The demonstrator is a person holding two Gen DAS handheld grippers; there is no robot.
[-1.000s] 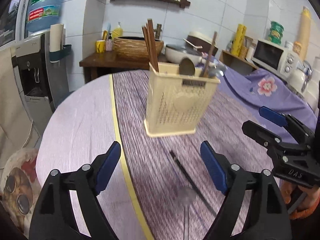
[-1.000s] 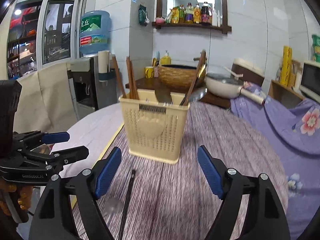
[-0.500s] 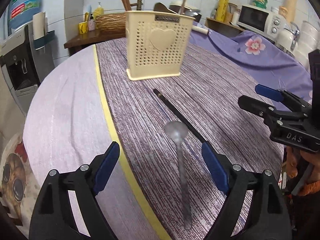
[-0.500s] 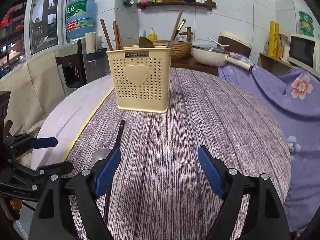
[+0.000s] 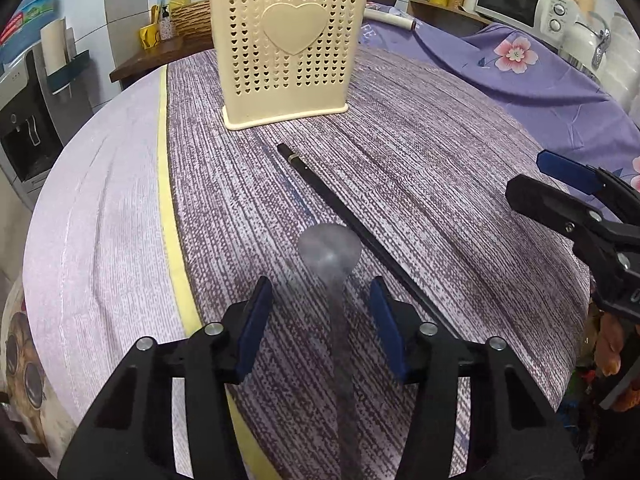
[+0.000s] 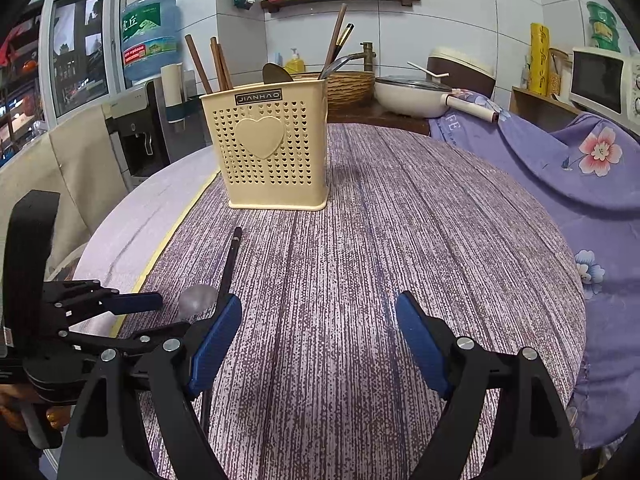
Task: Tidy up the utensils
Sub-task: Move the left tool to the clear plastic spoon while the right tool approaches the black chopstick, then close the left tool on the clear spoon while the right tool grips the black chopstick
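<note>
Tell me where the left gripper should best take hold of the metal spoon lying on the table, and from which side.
Best on the handle, just behind the bowl, coming down from above. The spoon lies flat on the tablecloth with its thin handle running straight back between the left gripper fingers, whose jaws have just been closing around it without touching yet. The black chopstick lies close on its right, so keep the grip narrow.

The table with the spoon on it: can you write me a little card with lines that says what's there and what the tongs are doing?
table: round, purple striped cloth
holder: cream plastic utensil holder with a heart, upright, chopsticks and spoons inside
loose spoon: silver metal spoon, lying flat on the cloth
loose chopstick: long black chopstick, lying beside the spoon
left tongs: jaws just been closing, either side of the spoon handle, not pressing on it yet
right tongs: open, nothing between them
</note>
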